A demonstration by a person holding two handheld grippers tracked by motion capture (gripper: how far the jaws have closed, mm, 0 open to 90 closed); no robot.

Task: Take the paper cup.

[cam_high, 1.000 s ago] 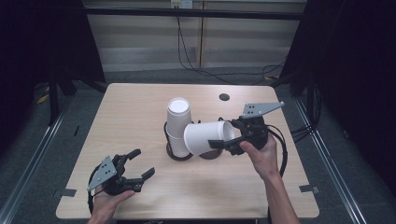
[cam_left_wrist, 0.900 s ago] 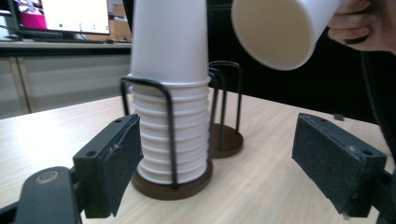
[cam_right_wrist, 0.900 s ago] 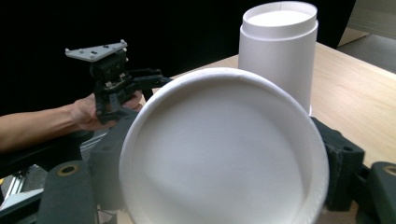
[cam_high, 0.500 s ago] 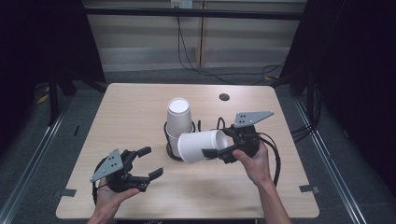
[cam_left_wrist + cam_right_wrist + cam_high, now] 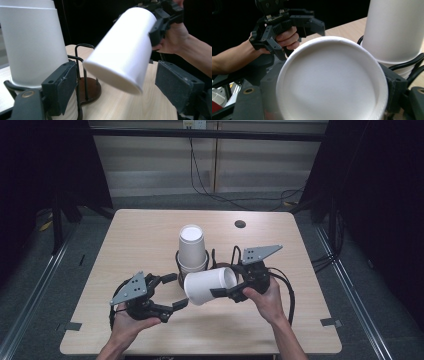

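Note:
A stack of white paper cups (image 5: 191, 247) stands upside down in a black wire holder (image 5: 178, 261) at the table's middle. My right gripper (image 5: 220, 283) is shut on a single white cup (image 5: 207, 285), held on its side just in front of the stack. In the right gripper view that cup (image 5: 329, 77) sits between the jaws, one round end facing the camera. My left gripper (image 5: 176, 291) hangs off the cup's left end. Its jaws have just been closing, and the cup's end (image 5: 122, 50) hangs before the gap with neither pad (image 5: 60, 87) touching it. The stack (image 5: 32, 42) rises at left.
The wooden table (image 5: 150, 230) has a small dark hole (image 5: 240, 224) at its back right. The holder's brown base (image 5: 91, 88) sits under the wire loops. Cables trail on the floor behind the table, and both forearms come in over the front edge.
My left gripper has risen and moved right, up to the held cup's left end. The right gripper has brought the cup down and toward the front left.

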